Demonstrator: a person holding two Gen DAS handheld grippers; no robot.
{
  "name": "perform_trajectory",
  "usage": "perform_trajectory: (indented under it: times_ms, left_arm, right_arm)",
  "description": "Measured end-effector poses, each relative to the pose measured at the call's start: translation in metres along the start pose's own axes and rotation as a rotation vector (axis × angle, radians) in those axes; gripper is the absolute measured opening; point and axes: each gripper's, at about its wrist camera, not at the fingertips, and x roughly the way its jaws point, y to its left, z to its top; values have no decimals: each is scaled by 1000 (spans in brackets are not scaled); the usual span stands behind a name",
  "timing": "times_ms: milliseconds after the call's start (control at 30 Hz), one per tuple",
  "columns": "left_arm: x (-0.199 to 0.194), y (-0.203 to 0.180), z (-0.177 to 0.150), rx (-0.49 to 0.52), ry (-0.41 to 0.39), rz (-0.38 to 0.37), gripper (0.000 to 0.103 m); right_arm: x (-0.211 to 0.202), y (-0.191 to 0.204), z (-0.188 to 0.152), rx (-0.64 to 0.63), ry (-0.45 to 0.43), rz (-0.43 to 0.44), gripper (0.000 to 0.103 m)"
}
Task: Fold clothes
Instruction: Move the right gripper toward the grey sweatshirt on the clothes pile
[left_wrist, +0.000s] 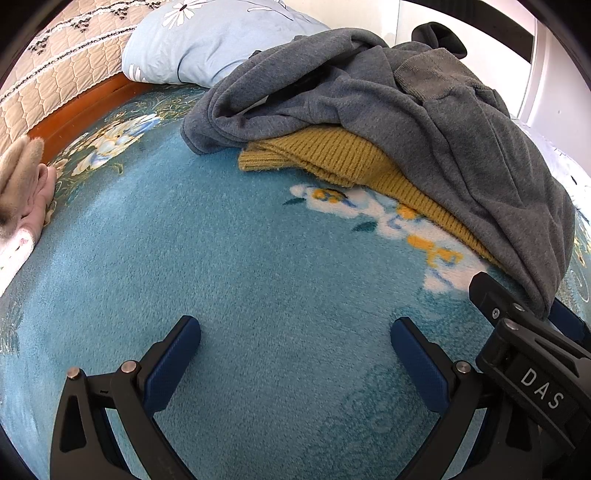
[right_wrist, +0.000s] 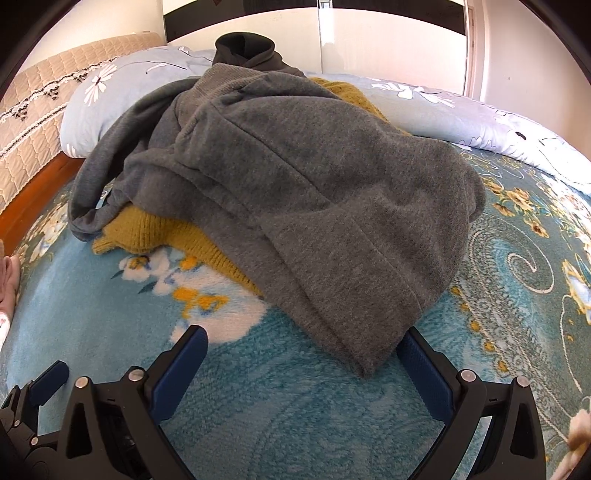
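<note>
On teal blanket (left_wrist: 184, 258), grey sweater (right_wrist: 295, 184) over mustard knit (left_wrist: 332, 158), pillow (left_wrist: 207, 48) behind, both claws (left_wrist: 295, 354) (right_wrist: 306, 365) wide open, empty.

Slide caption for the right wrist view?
Open right gripper at hem of grey sweatshirt piled over mustard sweater.

Both my grippers are low and side by side, left gripper (left_wrist: 295, 332) and right gripper (right_wrist: 304, 341), jaws spread wide, gripping nothing.
</note>
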Motion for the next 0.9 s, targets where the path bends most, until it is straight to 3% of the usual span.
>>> perform_trajectory:
  times_ms: [167,300,433,533,600,700,767,900]
  left_arm:
    - [-1,3,0,0,6,-17,103]
    - [-13,12,-1,9,2,-80,103]
    - [-51,43,3,-32,-128,-126,103]
    - [-86,74,9,-66,-261,-119,103]
    - [-101,99,3,-112,-354,-83,103]
    - [-112,131,-11,-169,-429,-49,103]
    - [-113,152,-15,-221,-399,-44,103]
    - [-113,180,-8,-334,-355,-115,103]
  right_arm:
    - [-9,1,-10,5,-2,8,103]
    - [-15,-8,-13,26,-16,41,103]
    - [-27,-34,-6,127,-90,184,103]
    - [-46,-41,-5,177,-217,287,103]
    - [-56,-33,-5,145,-274,320,103]
    - [-57,-18,-5,80,-269,319,103]
    - [-60,-17,-5,83,-280,300,103]
    - [-71,-20,-1,128,-317,315,103]
